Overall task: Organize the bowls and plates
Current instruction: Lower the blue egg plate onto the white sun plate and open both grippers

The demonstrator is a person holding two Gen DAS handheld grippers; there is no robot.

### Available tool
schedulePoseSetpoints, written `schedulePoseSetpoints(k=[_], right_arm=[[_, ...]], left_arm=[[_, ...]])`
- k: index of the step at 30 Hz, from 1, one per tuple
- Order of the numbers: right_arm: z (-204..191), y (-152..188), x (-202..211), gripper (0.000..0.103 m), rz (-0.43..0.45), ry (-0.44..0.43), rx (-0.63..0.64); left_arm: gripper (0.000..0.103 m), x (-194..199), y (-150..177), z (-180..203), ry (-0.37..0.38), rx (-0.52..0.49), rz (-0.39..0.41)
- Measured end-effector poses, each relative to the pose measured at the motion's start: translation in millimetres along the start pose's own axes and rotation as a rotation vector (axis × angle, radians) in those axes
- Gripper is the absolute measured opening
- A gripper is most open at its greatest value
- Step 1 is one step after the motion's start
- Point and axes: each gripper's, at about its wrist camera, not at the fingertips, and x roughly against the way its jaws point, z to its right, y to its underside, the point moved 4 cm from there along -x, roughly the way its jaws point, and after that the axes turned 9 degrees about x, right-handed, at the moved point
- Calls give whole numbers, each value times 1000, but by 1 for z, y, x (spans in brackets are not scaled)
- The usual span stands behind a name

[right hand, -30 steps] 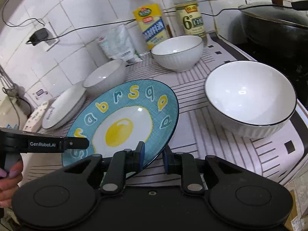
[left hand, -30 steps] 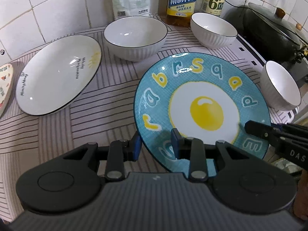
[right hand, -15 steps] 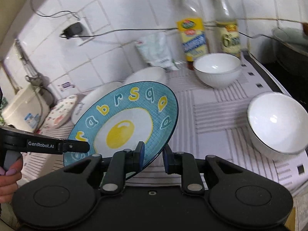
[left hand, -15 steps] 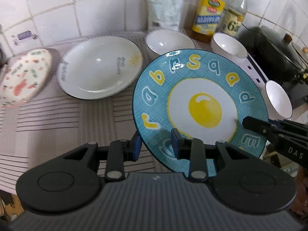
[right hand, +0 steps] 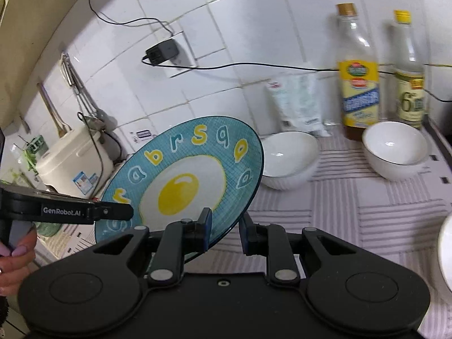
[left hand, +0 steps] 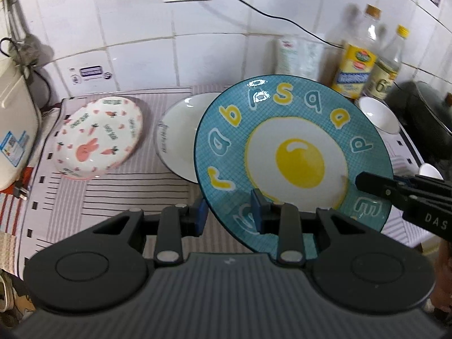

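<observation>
striped mat (left hand: 113, 192) on a counter under white tiles (right hand: 254, 28), bowls (right hand: 395, 149) near the bottles (right hand: 358, 84). both grippers, left (left hand: 228, 214) and right (right hand: 224, 233), clamp the egg plate (left hand: 296, 158) above bare mat.

You get bright, even light; bottles (left hand: 357, 65) at two o'clock smear with blur, and tile lines bow at the edges.

The egg plate (left hand: 293, 152) sits up off the desk (left hand: 113, 192), white plate (left hand: 180, 130) right behind it, bunny plate (left hand: 99, 138) left of that, bottles (right hand: 358, 84) along the back wall.
</observation>
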Motion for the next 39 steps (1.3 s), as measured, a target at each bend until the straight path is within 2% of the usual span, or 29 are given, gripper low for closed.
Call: schedulePoseSetpoints(k=[6, 16, 21, 34, 39], right_arm=[[-16, -14, -33, 25, -17, -35, 36], [-24, -29, -85, 25, -73, -66, 43], [-19, -29, -110, 25, -101, -55, -13], [-4, -31, -160, 25, -167, 11, -82], [0, -31, -168, 25, -186, 35, -114]], left_arm=[[30, -11, -9, -30, -29, 56, 2], [30, -38, -26, -61, -74, 91, 2], [30, -63, -32, -72, -66, 101, -42], [30, -120, -59, -82, -50, 74, -150], [30, -127, -67, -77, -55, 6, -174]])
